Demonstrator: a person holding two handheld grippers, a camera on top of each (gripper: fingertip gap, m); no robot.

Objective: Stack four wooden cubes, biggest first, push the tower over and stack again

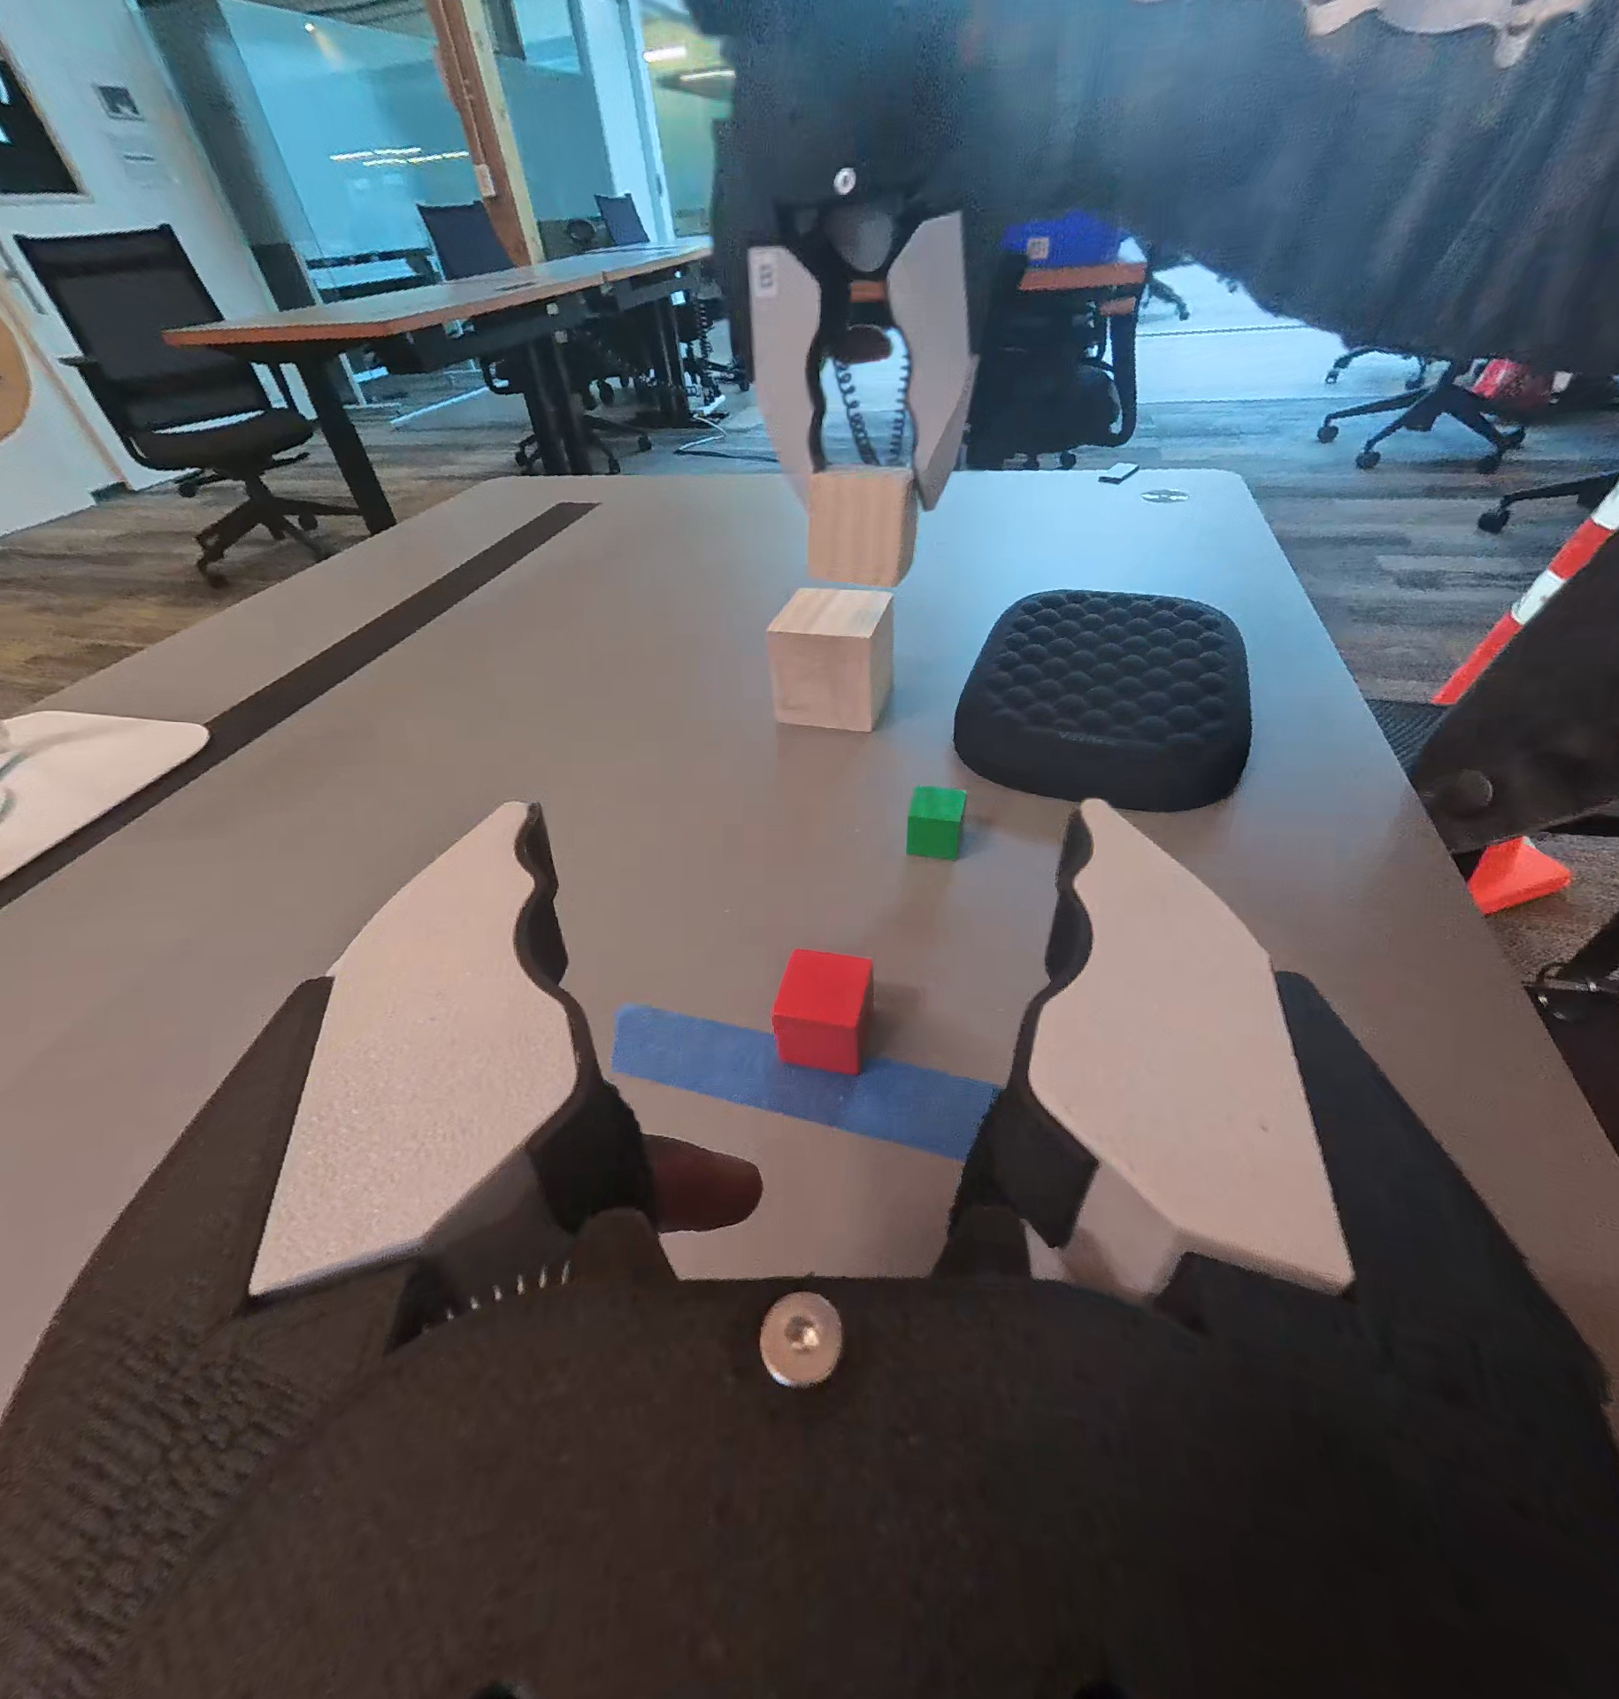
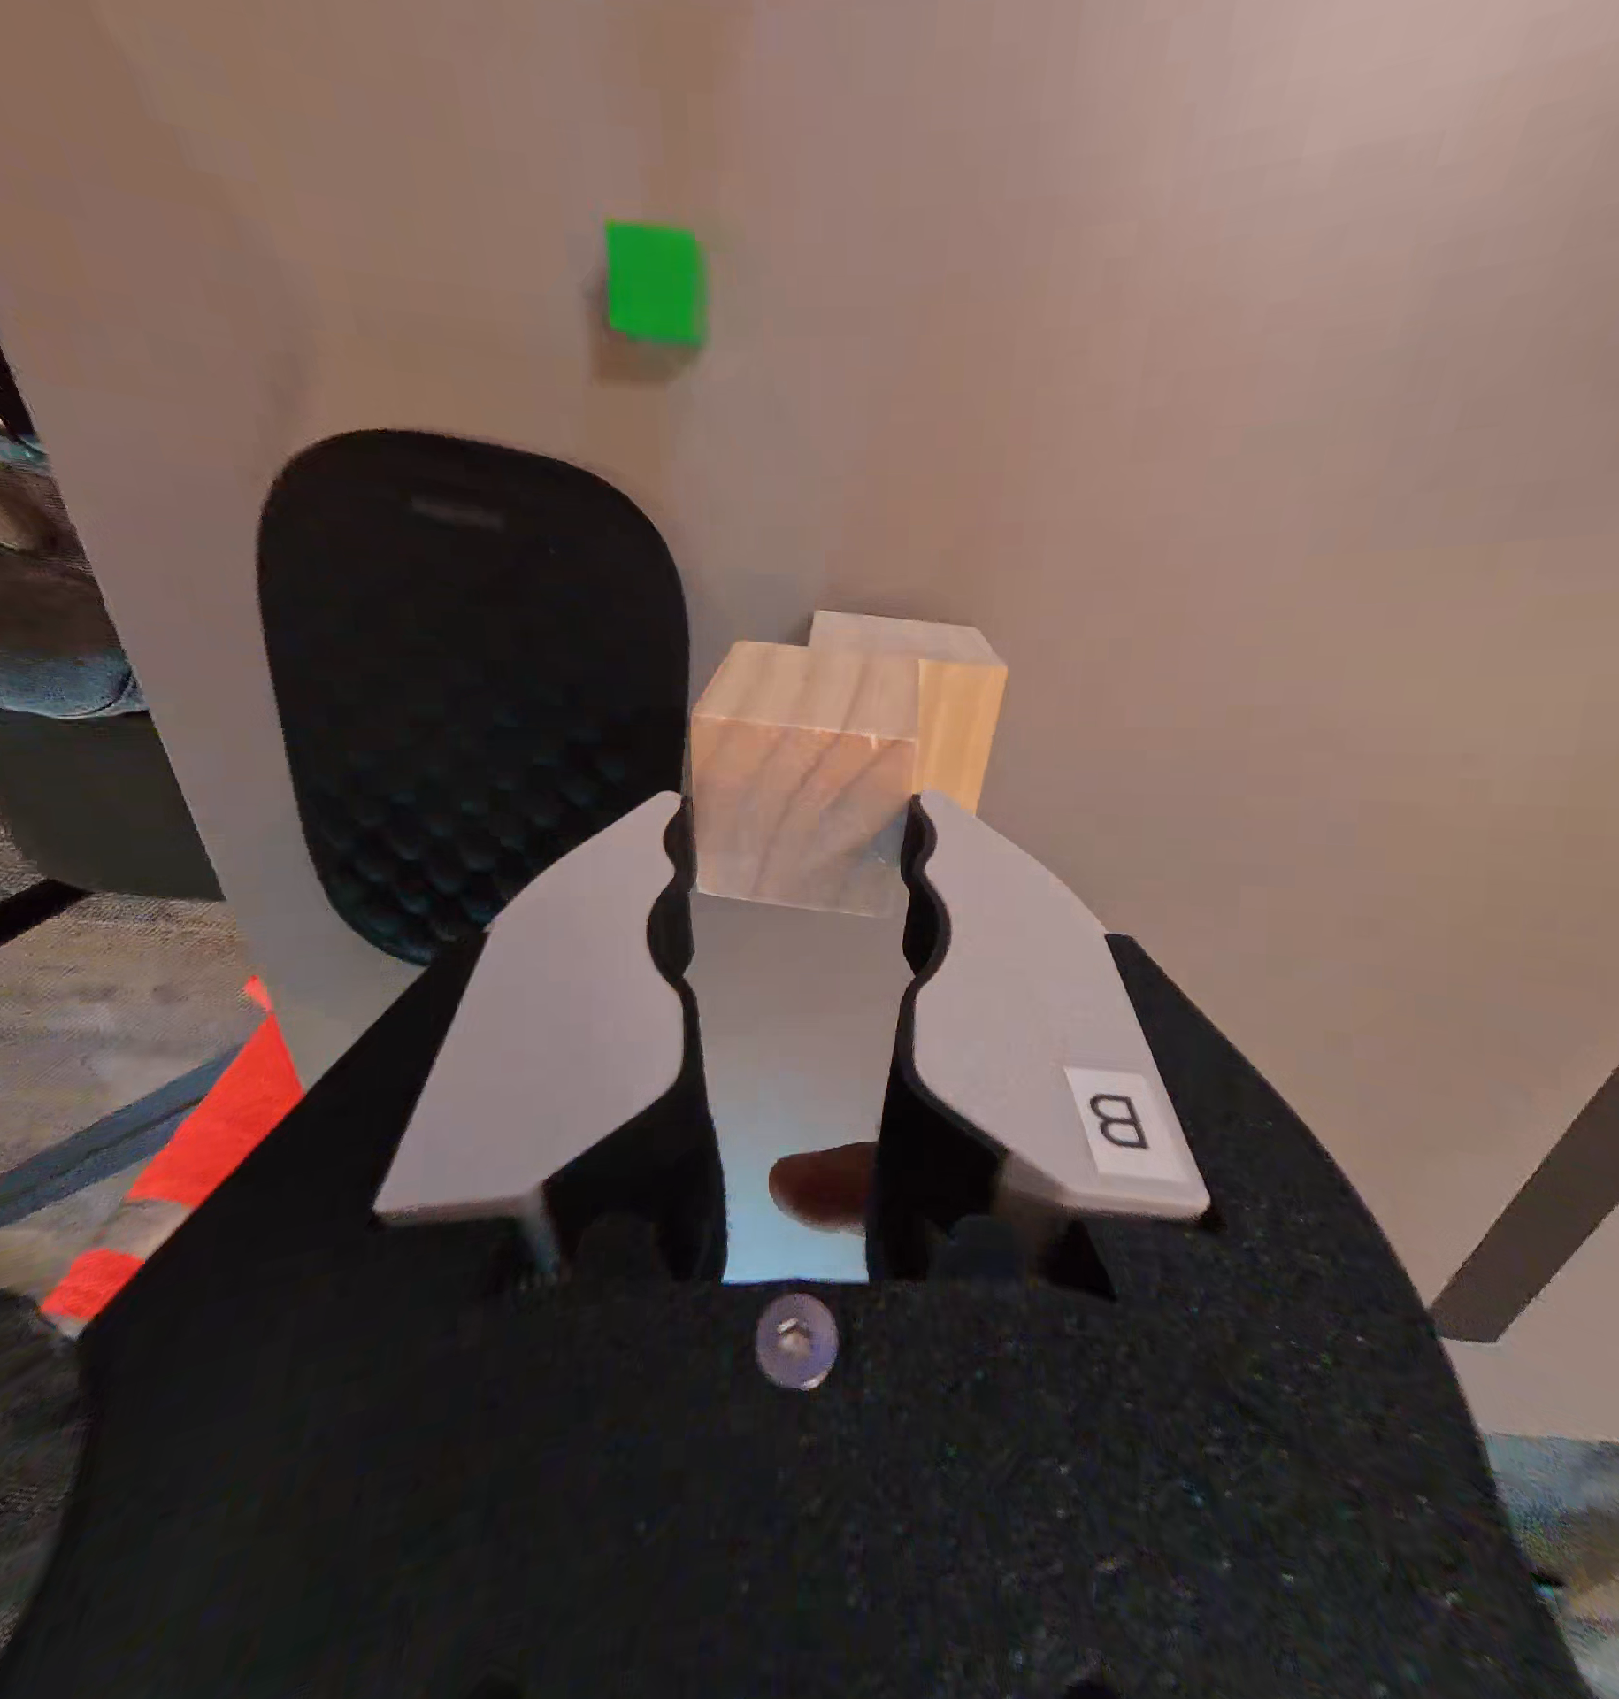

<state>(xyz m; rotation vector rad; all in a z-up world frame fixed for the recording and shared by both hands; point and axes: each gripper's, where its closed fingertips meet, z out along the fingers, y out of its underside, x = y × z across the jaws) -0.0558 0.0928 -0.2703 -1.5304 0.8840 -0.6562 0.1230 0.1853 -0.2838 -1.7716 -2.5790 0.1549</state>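
Surface: grey office table [image 1: 512,735], desks and chairs beyond.
Near: left gripper [image 1: 801,818] spread wide, holding nothing; small red wooden cube [image 1: 822,1011] on a blue tape strip [image 1: 695,1057] between its fingers, untouched.
Middle: small green wooden cube [image 1: 936,821]; black dimpled pad [image 1: 1105,699] to the right.
Far: right gripper [image 2: 798,809] clamps a pale wooden cube [image 2: 806,809] just above a larger pale wooden cube [image 1: 832,671] on the table.
Handling: probably light, rigid, smooth; grip opposite flat faces.
Count: four cubes, two grippers.
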